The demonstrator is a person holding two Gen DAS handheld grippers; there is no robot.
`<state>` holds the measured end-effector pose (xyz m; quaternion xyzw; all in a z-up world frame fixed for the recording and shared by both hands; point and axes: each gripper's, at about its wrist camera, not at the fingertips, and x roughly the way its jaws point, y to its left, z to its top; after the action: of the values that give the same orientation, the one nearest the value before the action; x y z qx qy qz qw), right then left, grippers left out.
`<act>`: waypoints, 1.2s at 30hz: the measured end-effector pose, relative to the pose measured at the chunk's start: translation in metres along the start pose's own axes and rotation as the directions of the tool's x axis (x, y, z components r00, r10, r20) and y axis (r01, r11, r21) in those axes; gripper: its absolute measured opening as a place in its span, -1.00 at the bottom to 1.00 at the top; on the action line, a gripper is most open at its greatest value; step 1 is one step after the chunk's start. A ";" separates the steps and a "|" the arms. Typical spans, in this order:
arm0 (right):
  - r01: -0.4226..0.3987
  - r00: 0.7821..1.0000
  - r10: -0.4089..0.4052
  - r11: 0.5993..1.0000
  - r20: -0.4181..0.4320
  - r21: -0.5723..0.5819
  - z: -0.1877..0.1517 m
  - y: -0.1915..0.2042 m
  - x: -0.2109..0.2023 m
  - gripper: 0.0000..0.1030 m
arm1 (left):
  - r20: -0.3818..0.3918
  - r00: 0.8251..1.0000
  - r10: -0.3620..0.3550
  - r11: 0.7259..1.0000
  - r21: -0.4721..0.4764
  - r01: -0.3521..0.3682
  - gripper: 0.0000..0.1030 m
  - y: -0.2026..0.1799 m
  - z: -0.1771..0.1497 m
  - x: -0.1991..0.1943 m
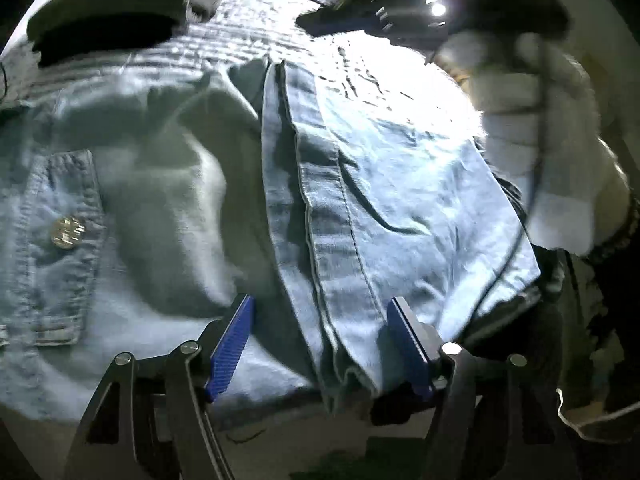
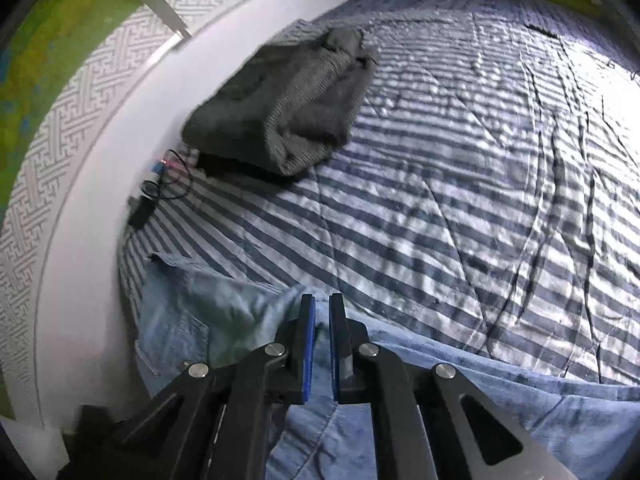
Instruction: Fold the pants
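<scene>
Early stage: jeans [image 1: 384, 184] lie rumpled on striped bedspread [image 2: 460, 168], one lengthwise fold begun; left gripper [image 1: 320, 340] wide over the seam, right gripper [image 2: 322, 344] pinching the denim edge.

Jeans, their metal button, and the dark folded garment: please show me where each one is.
jeans [image 1: 400, 184]: left wrist view, on the lit denim panel.
metal button [image 1: 67, 232]: left wrist view, on its face.
dark folded garment [image 2: 280, 108]: right wrist view, on its top.

My left view is smeared; the pale blue denim pants [image 1: 400, 184] run past its edges; I can't resolve the small black corded device [image 2: 144, 204].
</scene>
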<state>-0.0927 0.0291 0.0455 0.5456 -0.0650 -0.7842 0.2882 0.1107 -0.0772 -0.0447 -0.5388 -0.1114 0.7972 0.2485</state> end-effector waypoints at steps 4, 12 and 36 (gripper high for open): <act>0.038 0.998 -0.038 0.999 -0.051 -0.009 -0.001 0.007 -0.004 -0.61 | 0.063 0.998 0.025 0.999 0.022 -0.027 -0.57 -0.010 -0.003 -0.008; 0.104 0.966 -0.116 0.993 -0.231 -0.064 -0.021 0.038 0.016 -0.03 | 0.143 0.990 0.018 0.992 0.123 -0.035 -0.80 -0.038 -0.005 -0.022; 0.125 0.949 -0.108 0.991 -0.297 0.040 -0.059 -0.022 0.020 -0.78 | 0.142 0.988 0.054 0.974 0.210 -0.083 -0.15 -0.063 -0.019 -0.015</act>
<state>-0.0534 0.0491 -0.0036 0.6674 -0.0118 -0.7076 0.2319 0.1500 -0.0329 -0.0120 -0.4568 -0.0225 0.8475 0.2694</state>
